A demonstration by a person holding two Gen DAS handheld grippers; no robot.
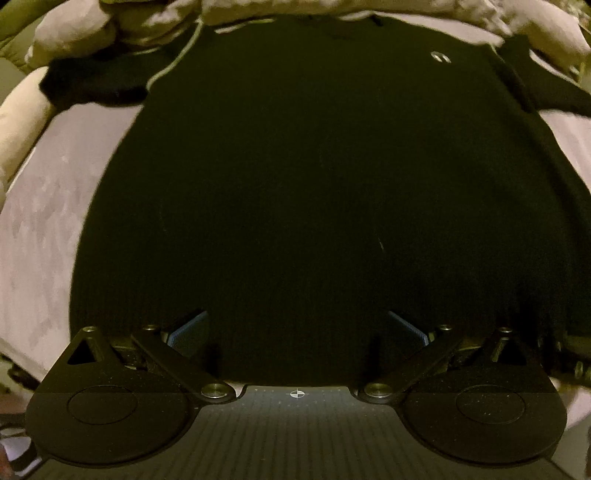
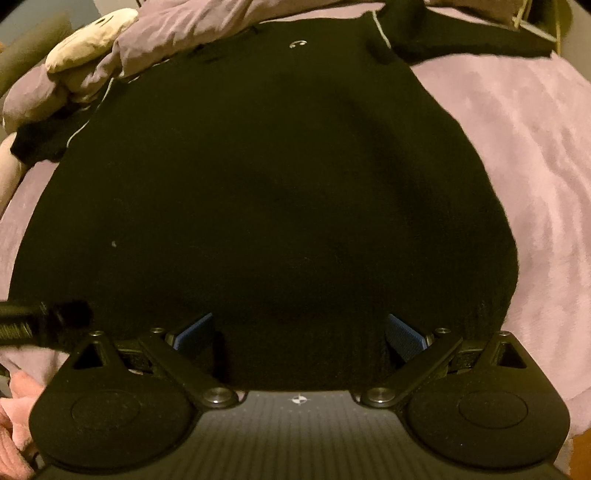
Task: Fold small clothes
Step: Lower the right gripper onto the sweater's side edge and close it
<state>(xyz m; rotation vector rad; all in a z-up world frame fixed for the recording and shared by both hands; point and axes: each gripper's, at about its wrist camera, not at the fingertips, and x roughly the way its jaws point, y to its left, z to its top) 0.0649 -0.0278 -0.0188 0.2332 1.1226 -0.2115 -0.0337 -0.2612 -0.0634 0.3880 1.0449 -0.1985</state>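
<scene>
A black short-sleeved shirt (image 1: 295,166) lies spread flat on a lilac bedcover (image 1: 44,229), collar far, hem near me. It has a small white logo (image 1: 440,57) on the chest. My left gripper (image 1: 297,325) is open, its blue-padded fingers (image 1: 190,328) wide apart over the hem, left of centre. In the right wrist view the same shirt (image 2: 277,184) fills the frame. My right gripper (image 2: 299,328) is open over the hem toward the shirt's right side. The other gripper's tip (image 2: 37,321) shows at the left edge.
Crumpled pale bedding and pillows (image 1: 110,26) pile along the far side behind the collar. A plush toy (image 2: 88,40) lies at the far left. Pink cloth (image 2: 14,424) lies at the near left. Bare lilac cover (image 2: 535,166) stretches right of the shirt.
</scene>
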